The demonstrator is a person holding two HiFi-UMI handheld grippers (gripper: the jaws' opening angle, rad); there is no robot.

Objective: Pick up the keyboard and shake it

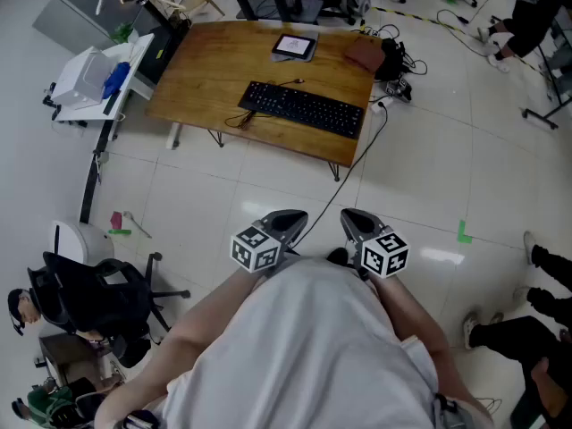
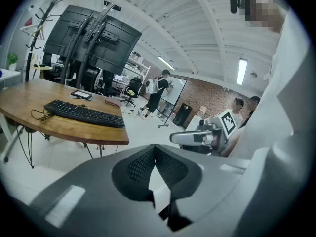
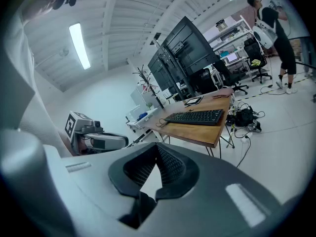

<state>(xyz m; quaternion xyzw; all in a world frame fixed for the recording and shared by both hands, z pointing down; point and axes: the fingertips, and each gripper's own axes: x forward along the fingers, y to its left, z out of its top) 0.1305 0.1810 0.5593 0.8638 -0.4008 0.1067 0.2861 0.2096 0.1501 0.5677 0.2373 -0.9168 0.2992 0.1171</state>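
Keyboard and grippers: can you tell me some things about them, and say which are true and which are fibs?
The keyboard lies on the wooden table. True.
The left gripper holds the keyboard. False: it is shut on nothing, well short of the table.
A tablet lies on the table too. True.
The right gripper has its jaws wide open. False: they are together and empty.
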